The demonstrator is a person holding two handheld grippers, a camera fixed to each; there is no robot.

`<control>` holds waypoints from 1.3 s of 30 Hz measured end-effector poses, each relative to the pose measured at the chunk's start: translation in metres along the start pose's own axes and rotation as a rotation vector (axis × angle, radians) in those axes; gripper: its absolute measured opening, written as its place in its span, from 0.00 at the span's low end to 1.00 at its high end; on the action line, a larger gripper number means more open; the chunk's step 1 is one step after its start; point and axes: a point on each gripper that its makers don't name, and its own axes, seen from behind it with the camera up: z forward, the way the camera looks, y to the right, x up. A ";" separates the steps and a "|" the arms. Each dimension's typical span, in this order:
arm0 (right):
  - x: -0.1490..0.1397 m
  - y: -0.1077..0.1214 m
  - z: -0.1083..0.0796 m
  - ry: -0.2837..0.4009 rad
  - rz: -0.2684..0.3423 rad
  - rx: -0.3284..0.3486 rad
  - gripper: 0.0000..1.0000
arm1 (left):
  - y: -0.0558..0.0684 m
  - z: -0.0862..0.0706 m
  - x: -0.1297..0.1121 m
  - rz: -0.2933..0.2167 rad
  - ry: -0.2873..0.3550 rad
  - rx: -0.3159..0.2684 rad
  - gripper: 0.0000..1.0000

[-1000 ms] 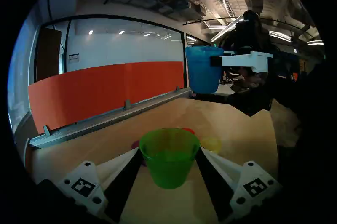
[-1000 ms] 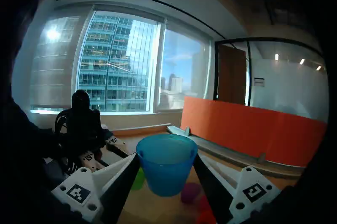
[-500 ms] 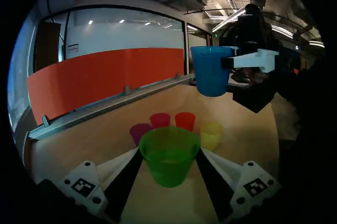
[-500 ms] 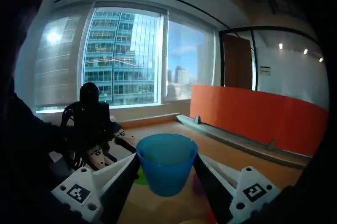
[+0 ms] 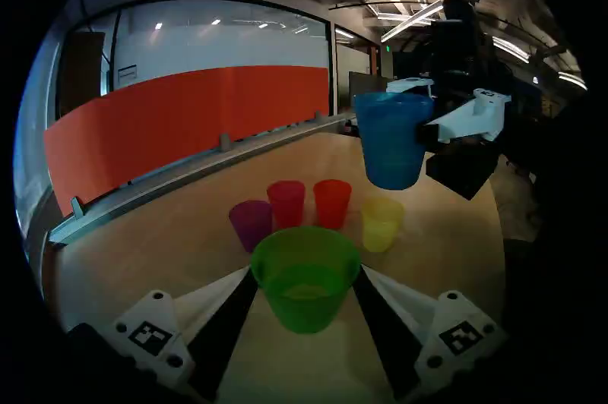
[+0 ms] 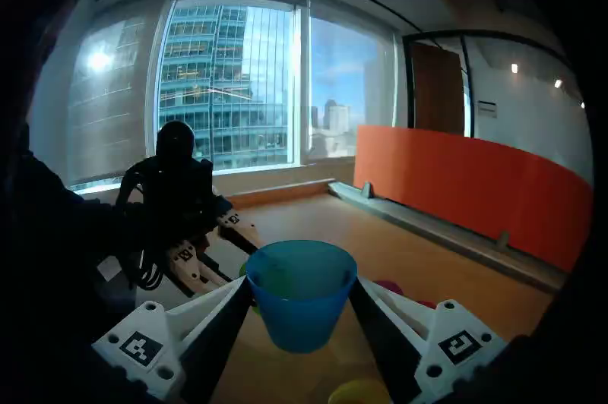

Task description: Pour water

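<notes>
**A:** Start with the left gripper view. What is the left gripper (image 5: pixel 304 273) doing?

**B:** It is clamped on a green cup (image 5: pixel 305 296). One finger presses each side and the cup stands upright above the wooden table (image 5: pixel 152 252). There may be a little liquid at the bottom, but I cannot tell for sure.

**A:** And beyond it?

**B:** Four small cups stand close together on the table: purple (image 5: pixel 251 223), pink (image 5: pixel 286 203), red (image 5: pixel 332 203) and yellow (image 5: pixel 380 223). The right gripper (image 5: pixel 406 109) hangs above the yellow one and to its right. It grips a blue cup (image 5: pixel 391 142) clear of the table, tipped slightly. An orange panel (image 5: pixel 190 115) runs along the far edge.

**A:** Now the right gripper view.

**B:** The blue cup sits clenched between the right gripper's two fingers, its open mouth facing up. Whether it holds water, I cannot say.

**A:** Is the other gripper there?

**B:** Yes, it is farther off to the left, dark against a big window (image 6: pixel 228 85). A sliver of the green cup peeks out just beside the blue rim. The yellow cup's rim shows at the bottom edge and a pink one to the right of the blue cup.
</notes>
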 end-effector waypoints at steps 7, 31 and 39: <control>-0.023 -0.003 0.004 -0.058 0.014 0.017 0.90 | 0.000 0.001 -0.011 -0.002 -0.037 -0.002 0.86; -0.094 -0.007 0.015 -0.280 -0.031 0.072 0.90 | -0.002 0.006 -0.040 -0.001 -0.142 -0.027 0.86; -0.107 -0.011 0.020 -0.324 -0.060 0.094 0.90 | -0.002 0.010 -0.047 0.003 -0.166 -0.041 0.86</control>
